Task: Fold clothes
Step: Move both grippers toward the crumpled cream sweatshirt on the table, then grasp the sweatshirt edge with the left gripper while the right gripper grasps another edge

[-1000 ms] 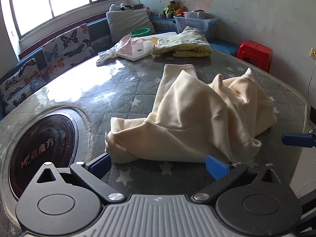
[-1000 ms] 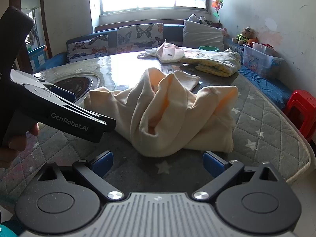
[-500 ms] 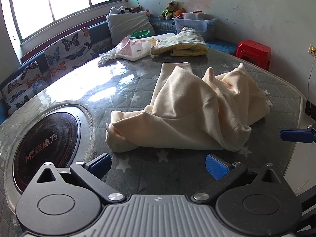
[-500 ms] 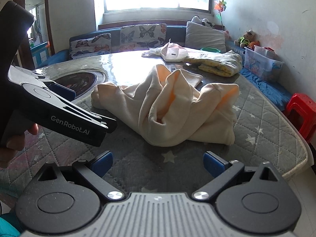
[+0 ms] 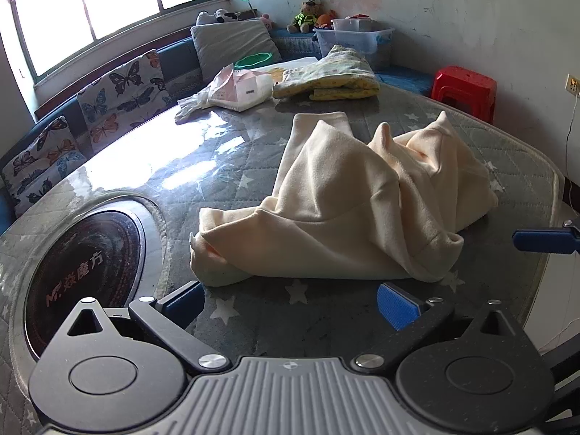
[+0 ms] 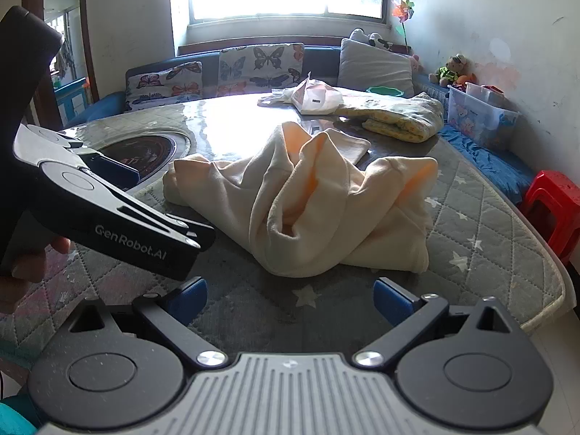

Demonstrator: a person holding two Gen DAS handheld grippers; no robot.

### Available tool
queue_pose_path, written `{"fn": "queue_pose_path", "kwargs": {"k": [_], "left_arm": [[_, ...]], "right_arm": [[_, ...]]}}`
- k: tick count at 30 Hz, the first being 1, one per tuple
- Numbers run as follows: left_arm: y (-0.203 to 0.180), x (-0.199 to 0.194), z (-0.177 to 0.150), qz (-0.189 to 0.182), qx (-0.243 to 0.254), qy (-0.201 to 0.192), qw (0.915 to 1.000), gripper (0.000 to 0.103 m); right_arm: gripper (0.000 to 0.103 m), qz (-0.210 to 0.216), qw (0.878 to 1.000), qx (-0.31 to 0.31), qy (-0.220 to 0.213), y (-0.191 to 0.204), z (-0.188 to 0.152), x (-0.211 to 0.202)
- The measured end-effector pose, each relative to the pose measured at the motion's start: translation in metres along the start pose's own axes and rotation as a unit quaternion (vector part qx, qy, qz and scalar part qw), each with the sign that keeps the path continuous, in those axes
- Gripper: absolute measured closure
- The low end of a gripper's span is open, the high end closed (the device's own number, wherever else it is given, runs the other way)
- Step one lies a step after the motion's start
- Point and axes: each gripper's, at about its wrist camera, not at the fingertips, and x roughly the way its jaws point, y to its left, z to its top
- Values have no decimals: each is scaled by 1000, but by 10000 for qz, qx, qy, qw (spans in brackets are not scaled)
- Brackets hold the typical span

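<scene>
A crumpled cream garment [image 5: 348, 210] lies in a heap on the grey quilted table [image 5: 253, 319]; it also shows in the right wrist view [image 6: 326, 203]. My left gripper [image 5: 290, 301] is open and empty, just short of the garment's near edge. My right gripper [image 6: 290, 297] is open and empty, just short of the garment's near edge from the other side. The left gripper's body [image 6: 108, 210] shows at the left of the right wrist view, and a right gripper finger [image 5: 543, 241] shows at the right edge of the left wrist view.
A folded yellow-green blanket [image 5: 333, 79] and a white plastic bag [image 5: 232, 88] lie at the table's far side. A round black cooktop [image 5: 83, 275] is set into the table at left. A red stool [image 5: 465, 90] and a cushioned bench [image 5: 108, 98] stand beyond.
Both grippers have drawn back a little from the garment and stay open. The garment has not changed shape.
</scene>
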Motion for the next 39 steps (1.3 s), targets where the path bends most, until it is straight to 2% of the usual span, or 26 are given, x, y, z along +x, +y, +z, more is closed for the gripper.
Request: {"fn": "queue_pose_path", "kwargs": {"k": [25, 39], "left_arm": [[6, 15, 23, -2, 50, 95, 9999, 0], [20, 15, 62, -31, -108, -146, 9998, 0]], "right_arm": [[3, -31, 9997, -118, 207, -10, 16, 21], [7, -33, 10000, -59, -14, -29, 38, 18]]}}
